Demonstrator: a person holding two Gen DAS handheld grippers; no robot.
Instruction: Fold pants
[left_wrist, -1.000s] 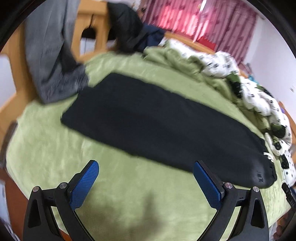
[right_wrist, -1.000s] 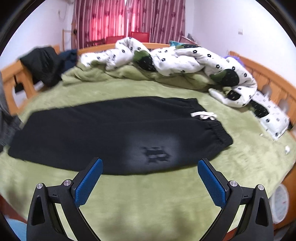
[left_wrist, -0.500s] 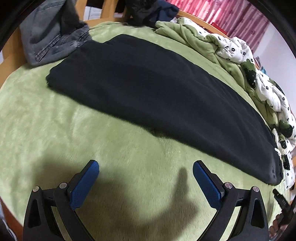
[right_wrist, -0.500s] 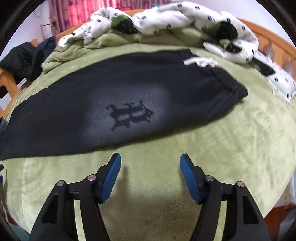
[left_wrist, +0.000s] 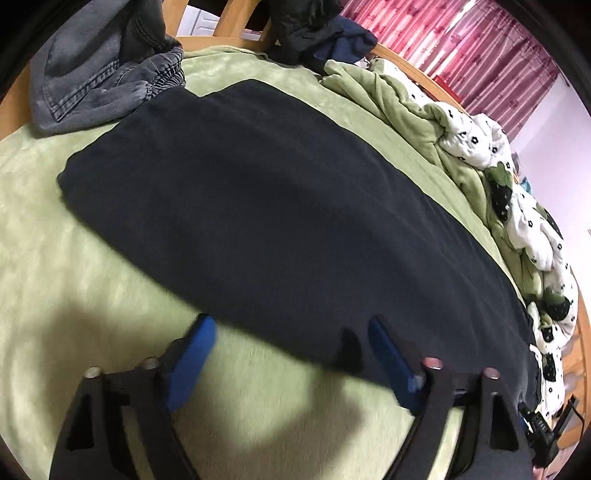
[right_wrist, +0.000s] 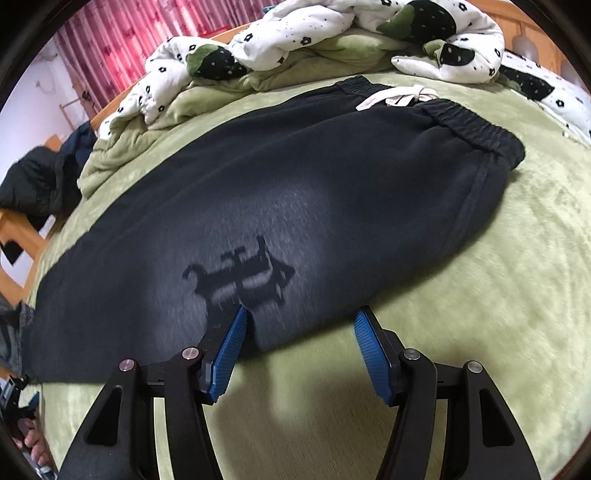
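Observation:
Black sweatpants lie flat, folded lengthwise, on a green blanket. In the right wrist view the pants show a dark logo, an elastic waistband and a white drawstring at the far right. My left gripper is open, its blue fingertips at the pants' near edge. My right gripper is open, its left finger over the cloth near the logo, its right finger at the edge.
Grey jeans lie at the leg end by the wooden bed frame. A dark jacket sits beyond. A bunched white flowered quilt and green cover run along the far side. Pink curtains hang behind.
Both grippers have moved down and forward to the pants' near edge. Their jaws have narrowed from wide open but stay open.

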